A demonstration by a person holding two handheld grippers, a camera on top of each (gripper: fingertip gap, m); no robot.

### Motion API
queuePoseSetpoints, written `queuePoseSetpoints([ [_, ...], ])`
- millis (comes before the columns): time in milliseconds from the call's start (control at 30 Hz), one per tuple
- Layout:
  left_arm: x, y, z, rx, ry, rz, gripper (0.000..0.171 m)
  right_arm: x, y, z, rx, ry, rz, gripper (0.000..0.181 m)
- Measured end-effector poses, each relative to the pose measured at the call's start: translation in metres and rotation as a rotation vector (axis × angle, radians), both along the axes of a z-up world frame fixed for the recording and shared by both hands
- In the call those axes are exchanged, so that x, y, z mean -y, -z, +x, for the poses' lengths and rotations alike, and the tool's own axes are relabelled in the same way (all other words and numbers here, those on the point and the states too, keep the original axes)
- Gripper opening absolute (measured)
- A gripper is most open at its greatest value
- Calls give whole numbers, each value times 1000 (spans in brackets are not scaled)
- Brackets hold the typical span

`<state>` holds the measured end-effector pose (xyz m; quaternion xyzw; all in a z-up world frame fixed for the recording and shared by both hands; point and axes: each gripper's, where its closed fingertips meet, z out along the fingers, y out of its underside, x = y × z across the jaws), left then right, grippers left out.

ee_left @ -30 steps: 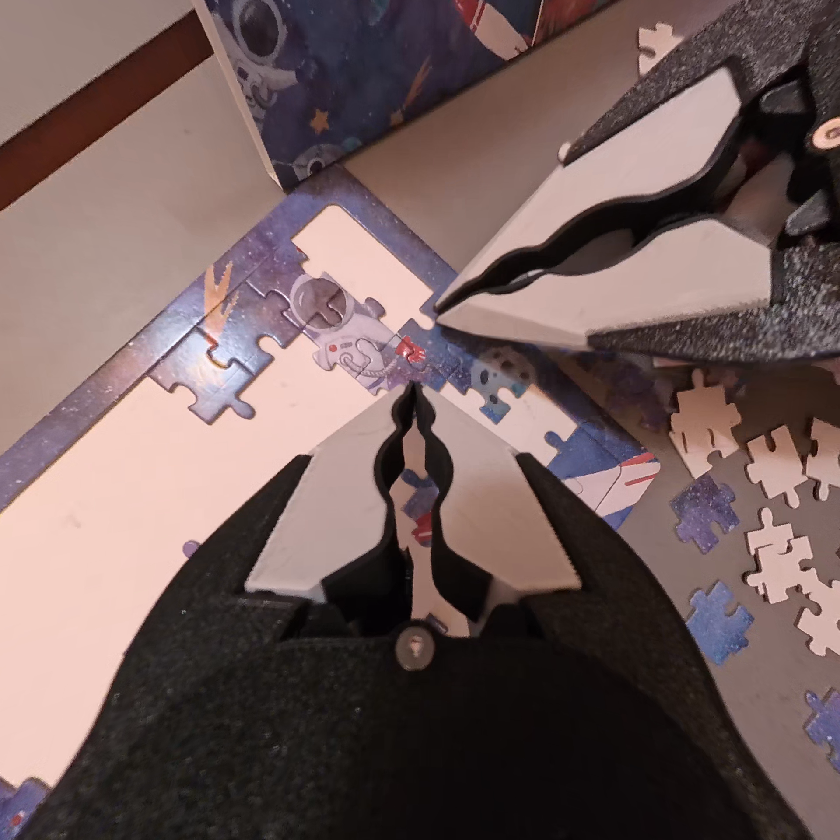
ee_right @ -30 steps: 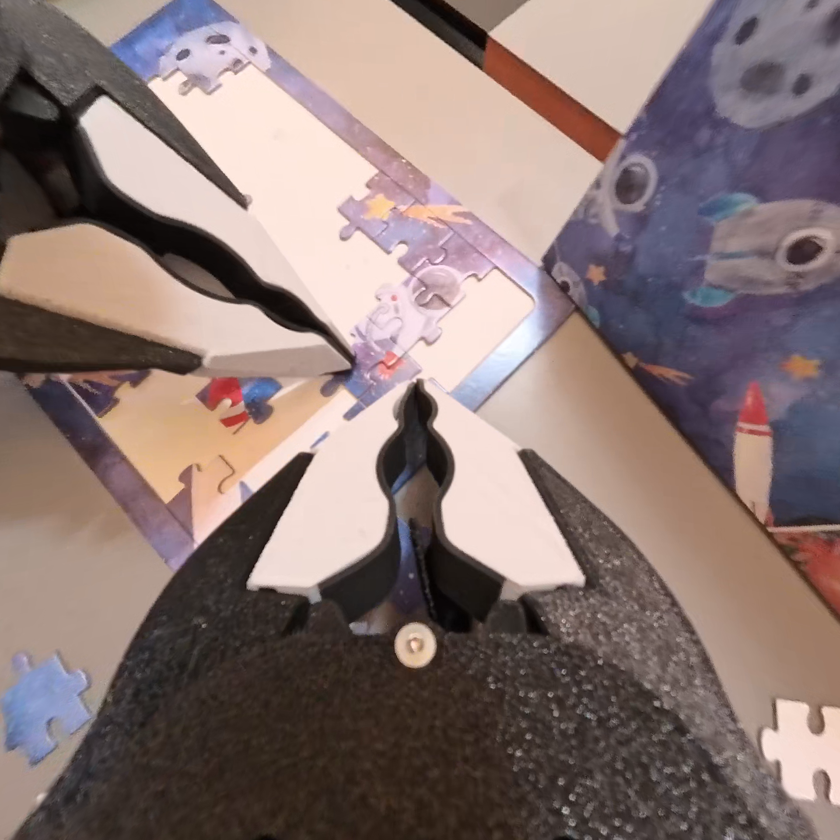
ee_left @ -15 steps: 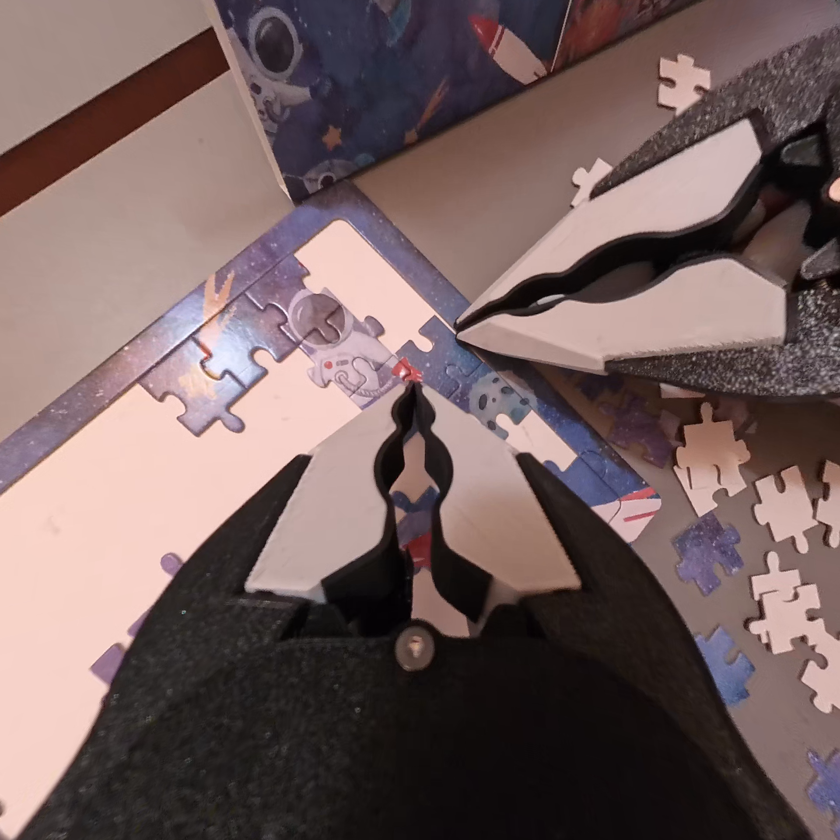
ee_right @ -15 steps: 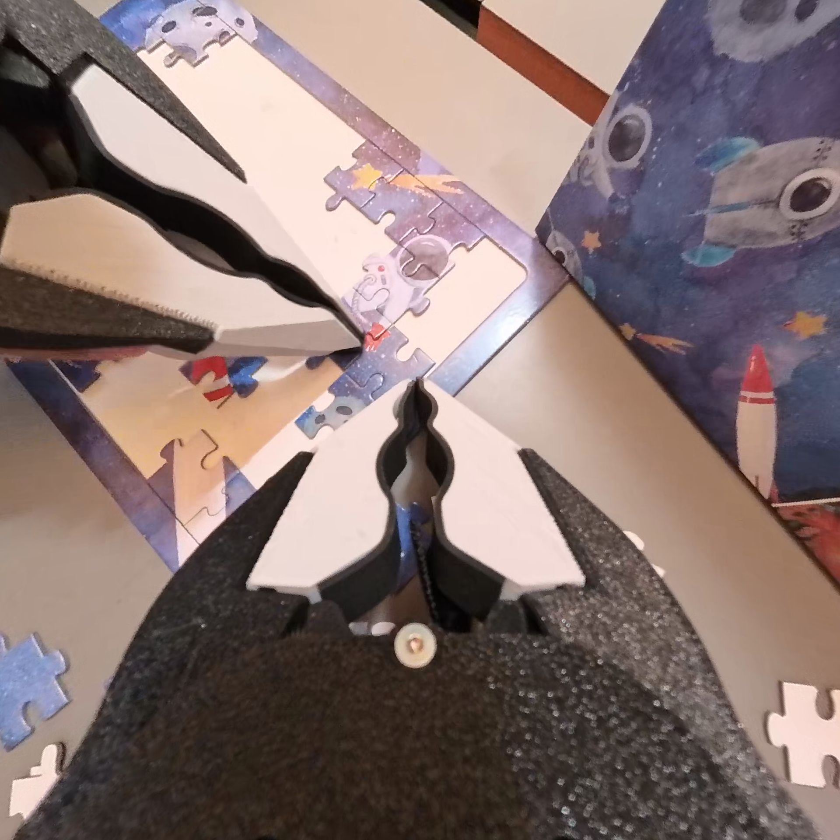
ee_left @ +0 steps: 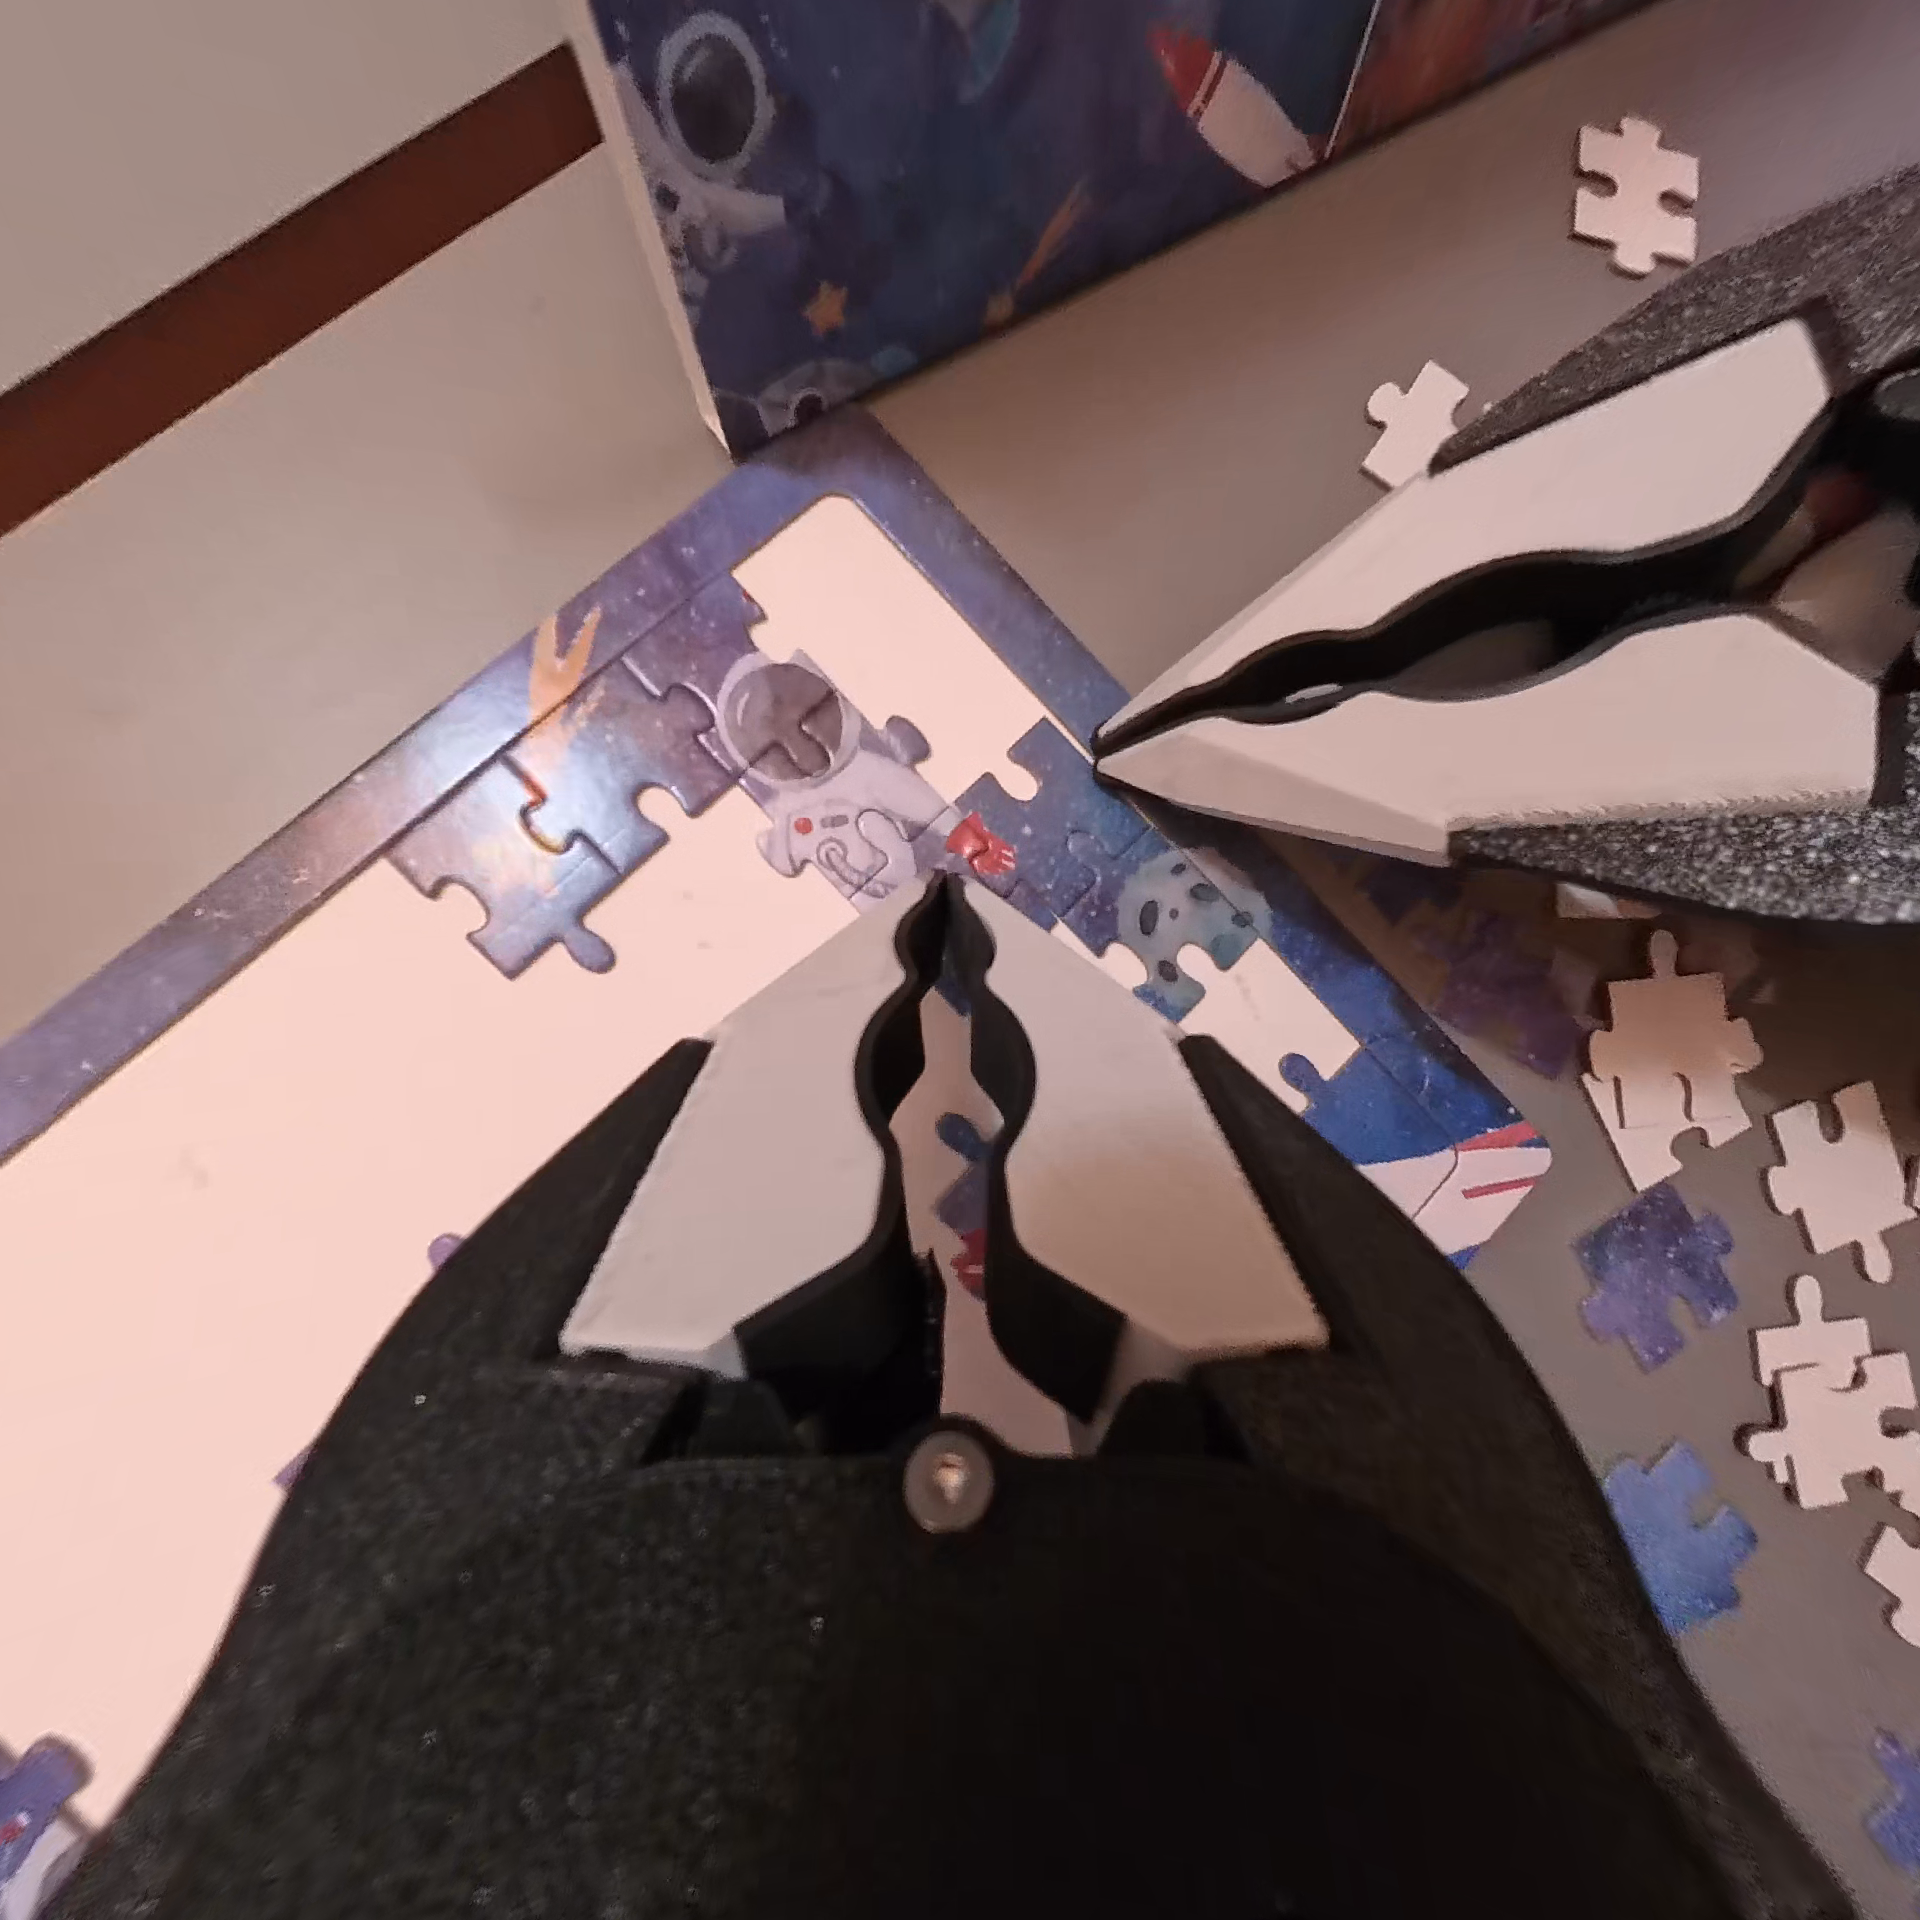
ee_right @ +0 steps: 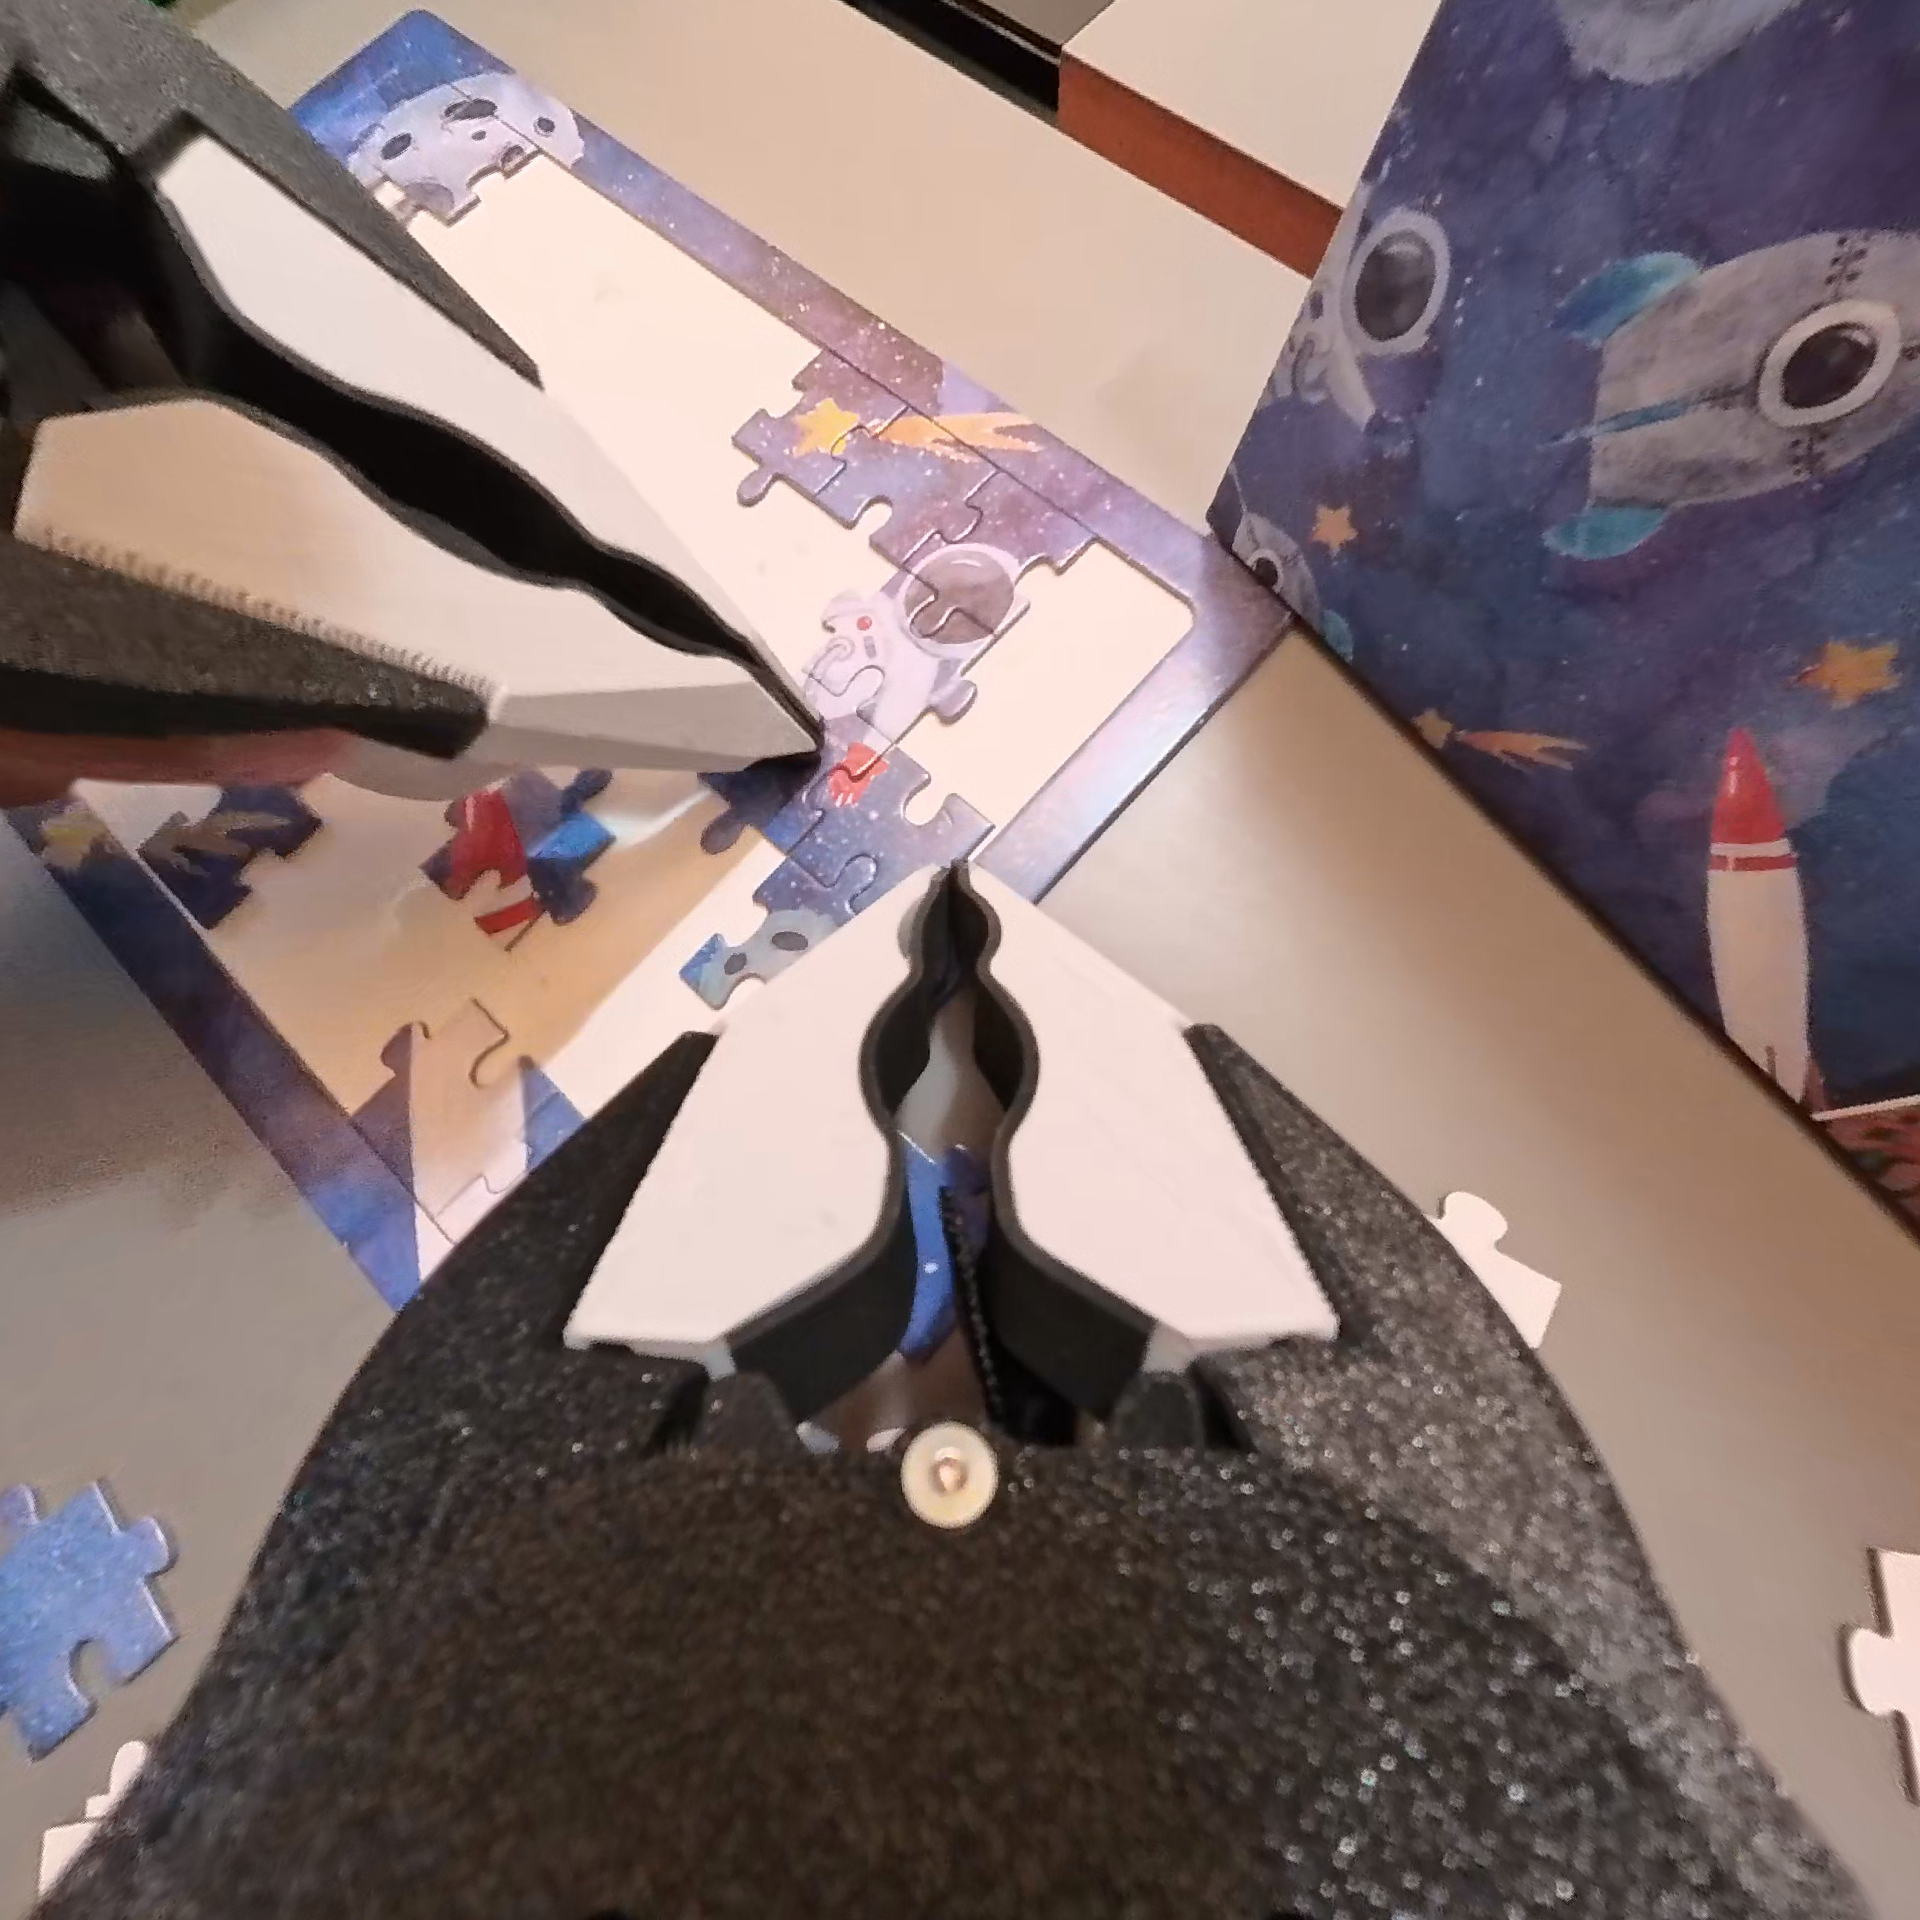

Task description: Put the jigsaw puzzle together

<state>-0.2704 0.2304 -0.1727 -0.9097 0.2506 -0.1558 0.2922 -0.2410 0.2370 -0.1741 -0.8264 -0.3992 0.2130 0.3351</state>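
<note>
Both tools closed tip to tip, nothing clamped between them. Left tool [ee_left: 943,896] poised just beside the red glove of the printed astronaut [ee_left: 831,800], landmark for all else here. Right tool [ee_left: 1103,750] resting at the blue cardboard frame [ee_left: 312,831] of the jigsaw puzzle, next to the dark-blue starry piece [ee_right: 883,810] joined below the astronaut; probably pressing or nudging that piece home with shut tips, used as a blunt pusher. Whether actually touching: cannot tell. Much pale backing board [ee_left: 260,1195] bare on the astronaut's far side, so task judged early. Loose cardboard pieces [ee_left: 1662,1049], mostly white side up, scattered on the grey table [ee_left: 1195,364] beyond the frame's edge. Tall space-printed box [ee_right: 1662,520] standing at the frame corner nearest the astronaut, likely kept as reference.
</note>
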Motion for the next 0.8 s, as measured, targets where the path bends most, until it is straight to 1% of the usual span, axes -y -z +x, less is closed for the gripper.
queuePoseSetpoints([
  [100,0,-7,9,96,-8,-13,0,0,0,0,-37,2,-27,0],
  [167,-5,0,3,67,-38,1,0,0,0,0,-57,2,-41,0],
  [233,-6,1,3,91,-60,-7,0,0,0,0,-60,2,-44,0],
  [300,-6,0,3,80,-58,-3,0,0,0,0,-56,2,-40,0],
  [333,-4,-2,3,88,-57,-10,0,0,0,0,-56,2,-40,0],
  [400,1,-14,3,137,-34,-22,0,0,0,0,-65,2,-40,0],
  [433,5,-17,0,133,-19,-35,0,0,0,0,-70,2,-43,0],
  [500,15,-15,-6,88,14,-69,0,0,0,0,-74,2,-47,0],
  [600,22,-3,-8,38,38,-118,0,0,0,0,-73,2,-46,0],
  [733,17,0,0,73,20,-98,0,0,0,0,-71,3,-42,0],
  [800,16,0,1,66,22,-90,0,0,0,0,-71,4,-42,0],
])
